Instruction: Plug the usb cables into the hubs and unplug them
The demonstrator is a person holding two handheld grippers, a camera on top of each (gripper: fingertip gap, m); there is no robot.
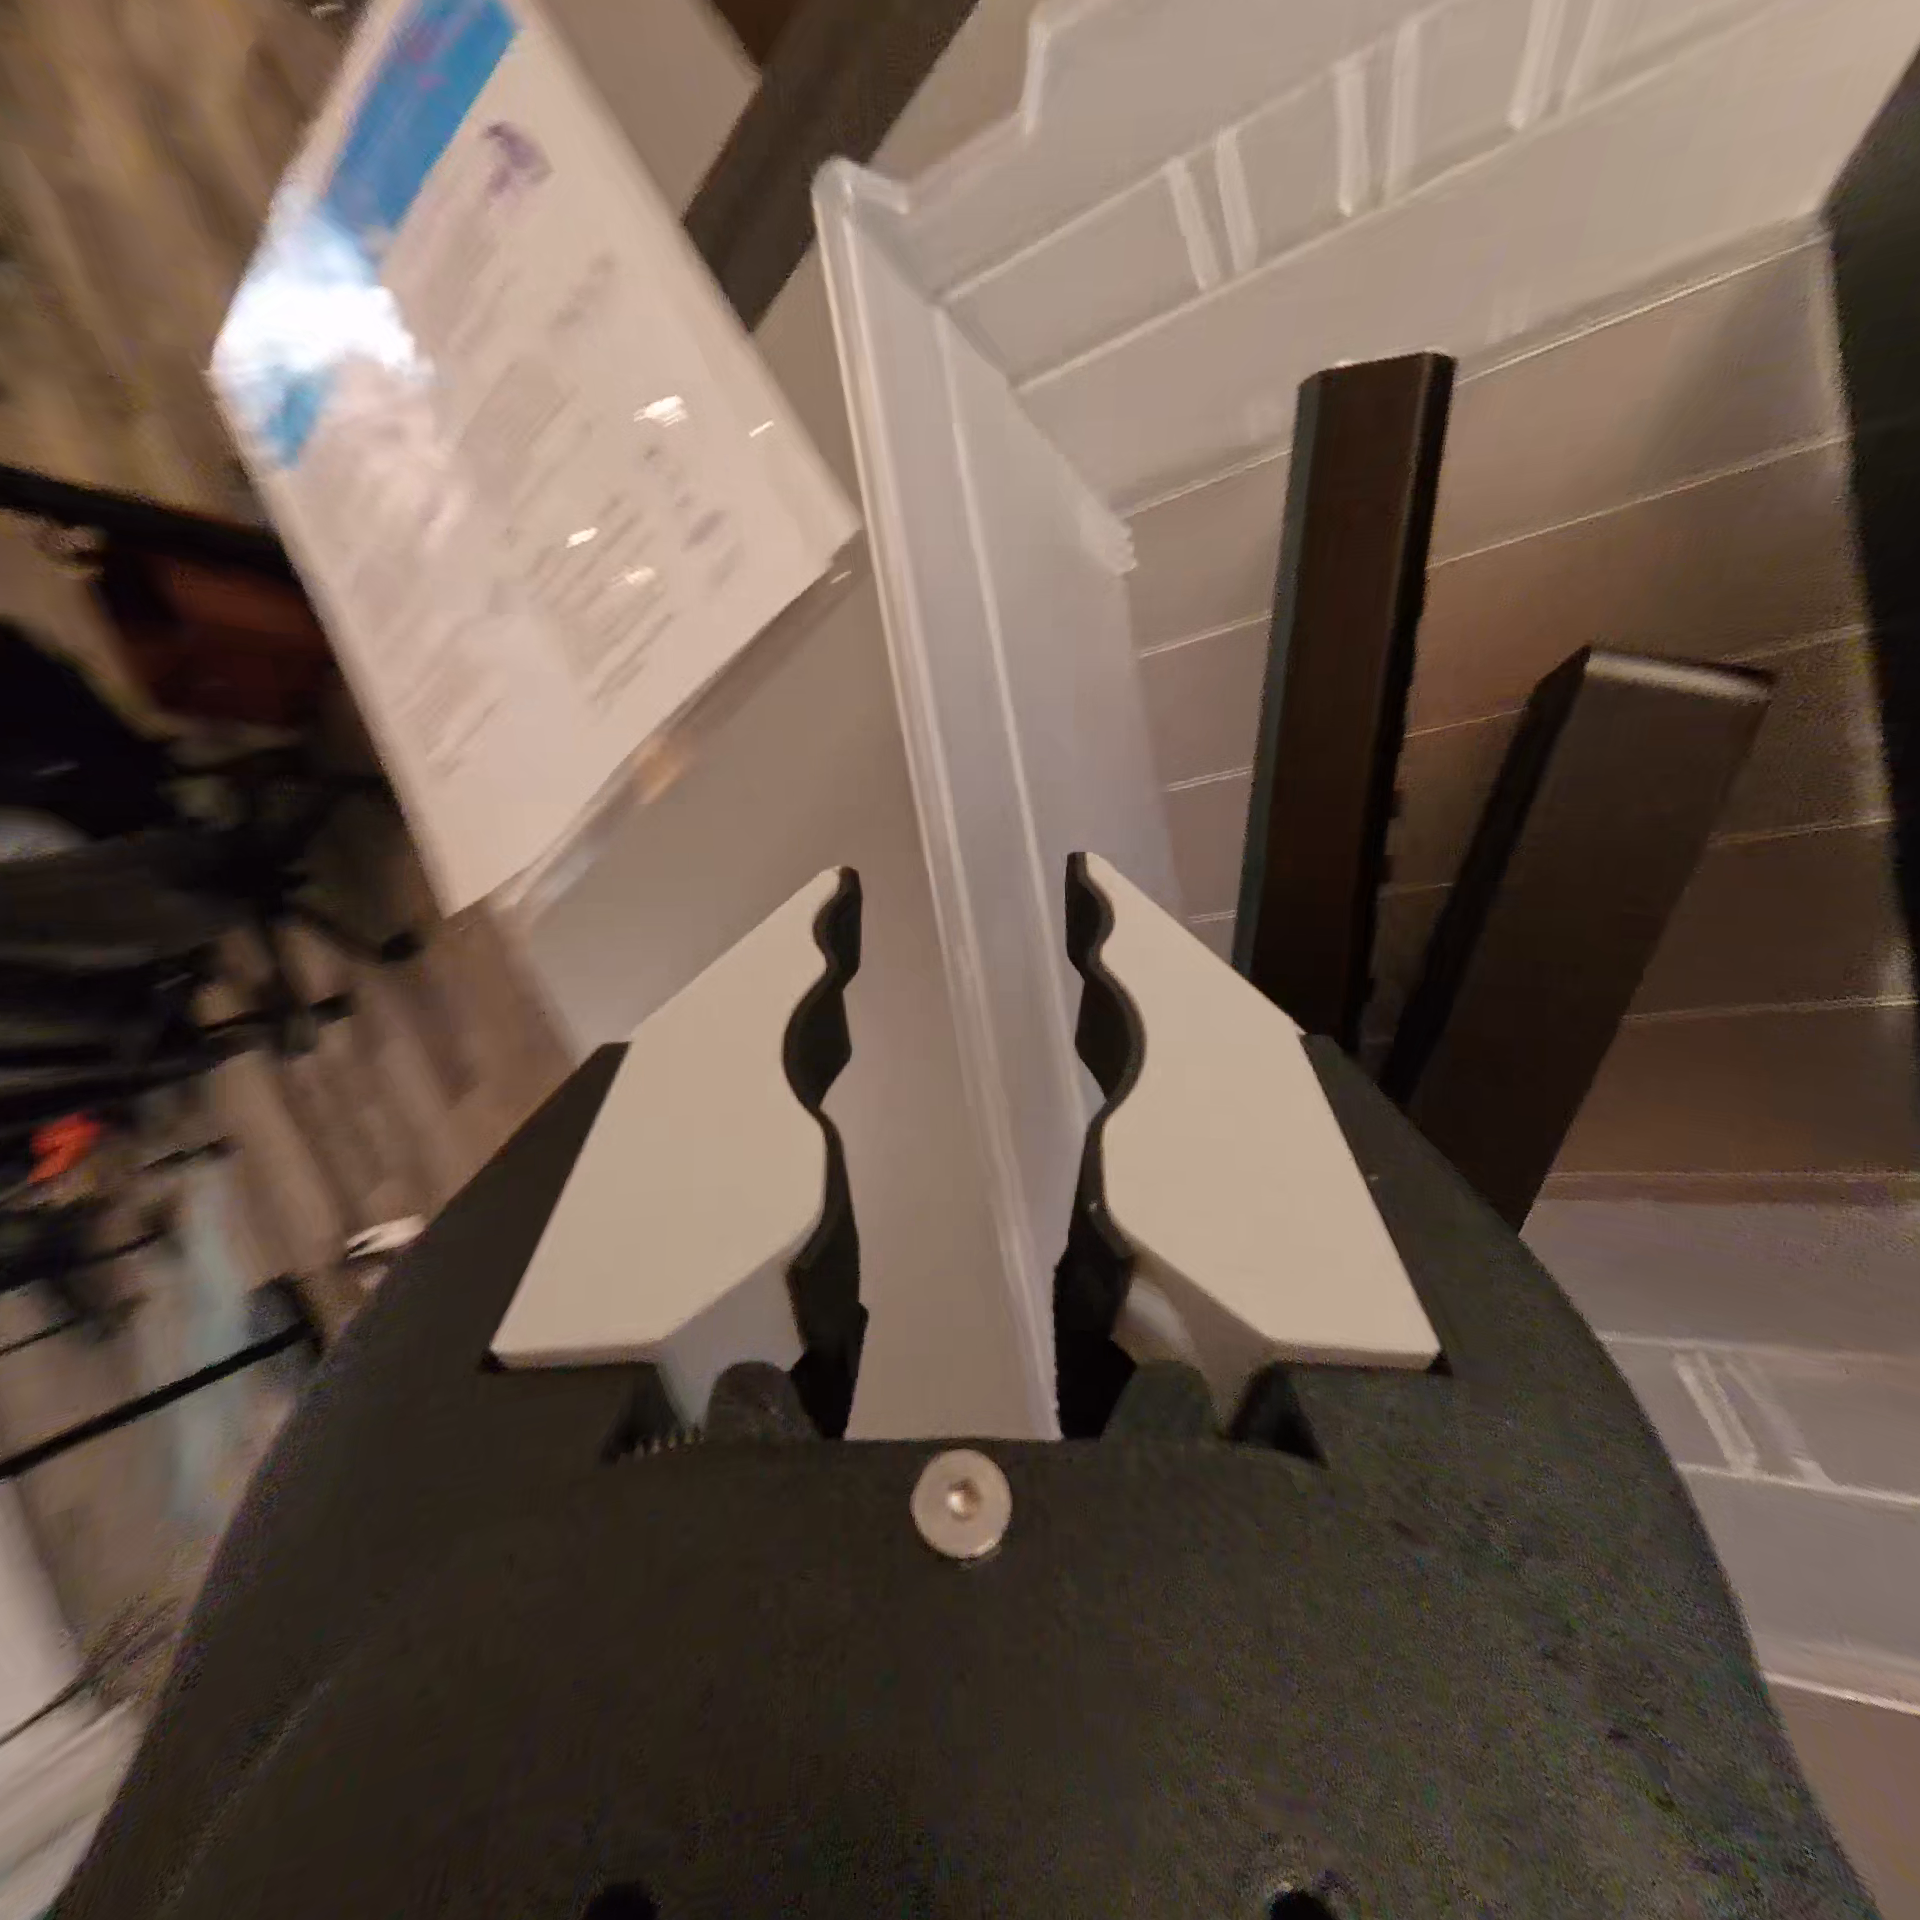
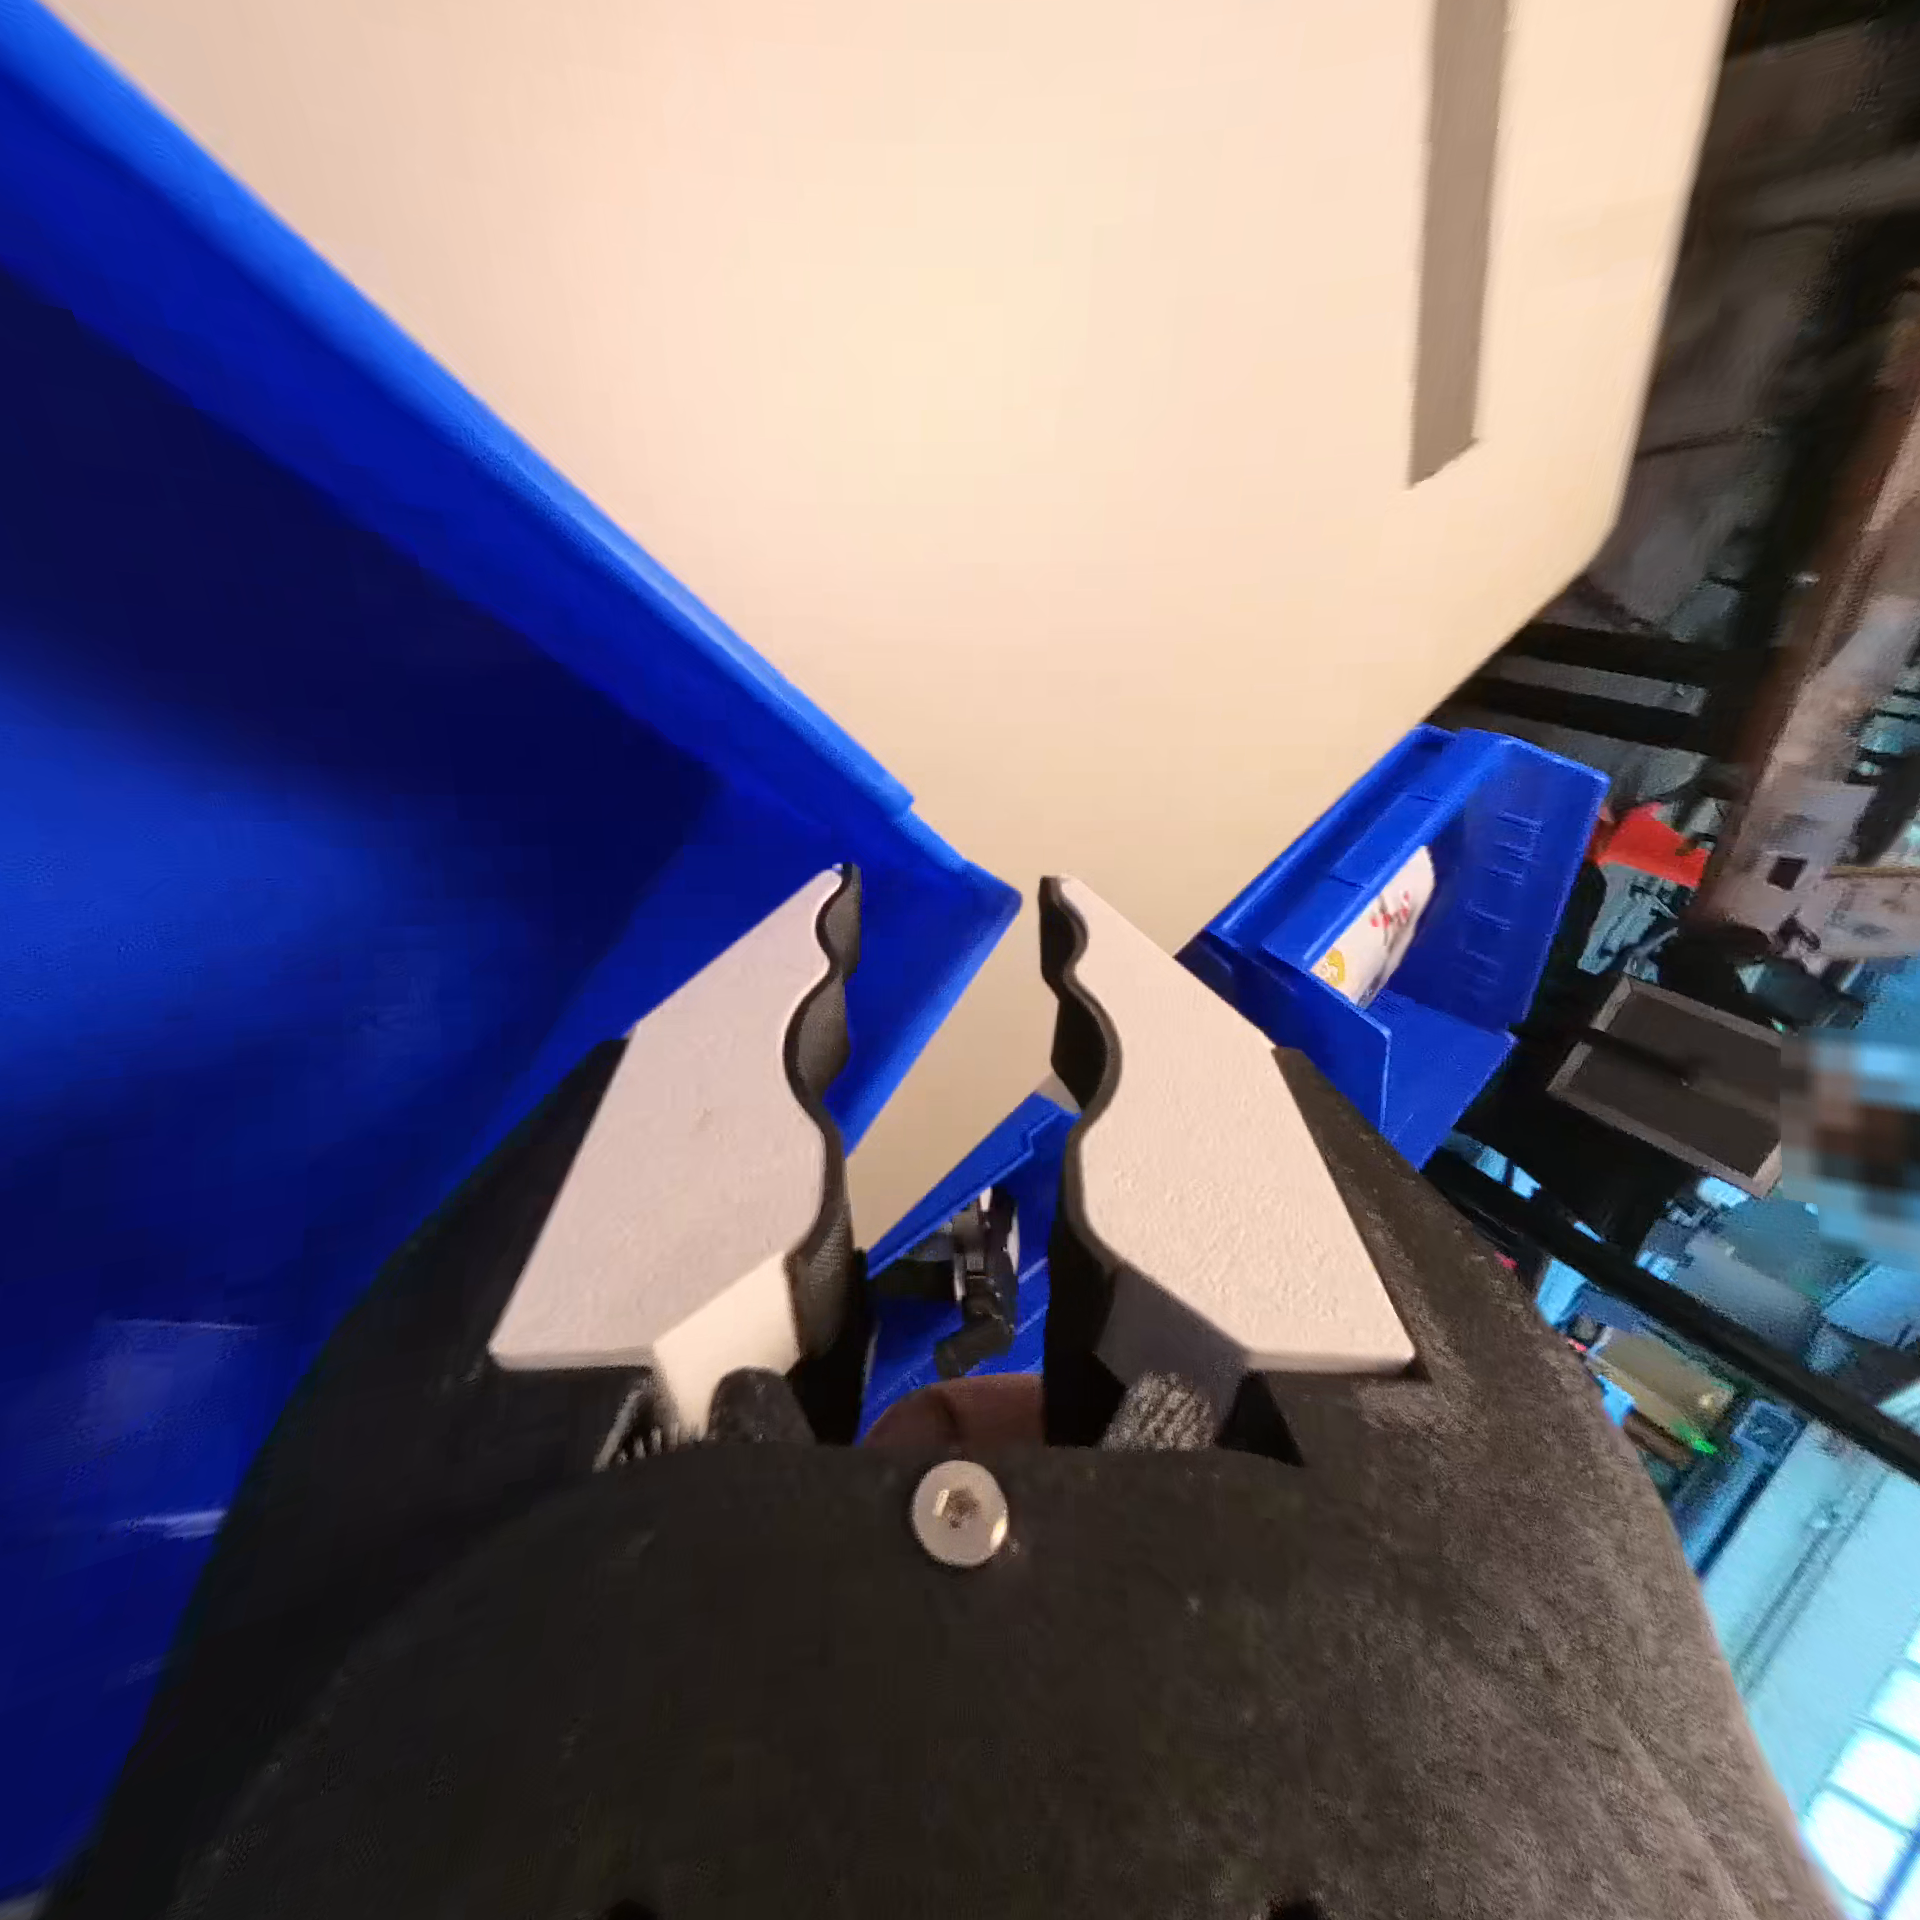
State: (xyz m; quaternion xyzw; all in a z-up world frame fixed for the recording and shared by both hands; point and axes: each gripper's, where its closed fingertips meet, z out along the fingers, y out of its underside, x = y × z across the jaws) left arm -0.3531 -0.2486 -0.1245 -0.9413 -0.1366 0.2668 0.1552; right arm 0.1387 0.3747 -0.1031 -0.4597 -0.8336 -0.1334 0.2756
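In the left wrist view my left gripper (image 1: 964,883) is open and empty. The rim of a translucent white plastic bin (image 1: 935,582) runs in line with the gap between its fingers. Two slim dark rectangular bars (image 1: 1351,665) (image 1: 1569,914) stand leaning in that bin, to the right of the gripper; no ports show on them. In the right wrist view my right gripper (image 2: 948,894) is open and empty. A small black part (image 2: 977,1283), perhaps a cable end, shows low between its fingers inside a blue bin. No cable is clearly in view.
A large blue bin (image 2: 343,790) fills the left of the right wrist view. A smaller blue bin (image 2: 1496,914) at right holds a white packet (image 2: 1382,935). They sit on a pale tabletop (image 2: 1039,395). A printed sheet in a clear stand (image 1: 520,468) is left of the translucent bin. Both views are motion-blurred. One gripper's finger ends stand about 80 centimetres off the other's.
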